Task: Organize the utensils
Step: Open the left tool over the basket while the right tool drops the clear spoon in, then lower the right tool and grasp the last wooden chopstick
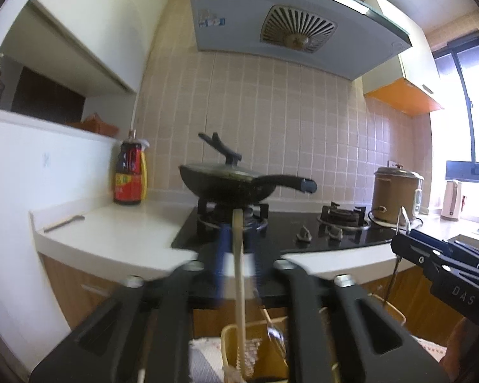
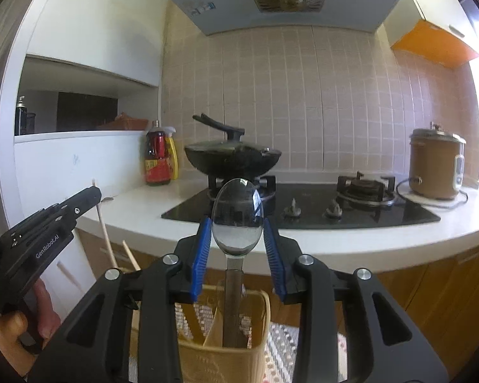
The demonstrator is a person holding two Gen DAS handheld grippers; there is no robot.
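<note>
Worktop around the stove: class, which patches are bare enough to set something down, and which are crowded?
Bare: the white worktop between the sauce bottle and the stove, and its front edge strip. Crowded: the burner under the wok, and the corner holding the rice cooker.

both grippers point about level — left gripper (image 1: 238, 255) and right gripper (image 2: 238, 249) jaws parted.
</note>
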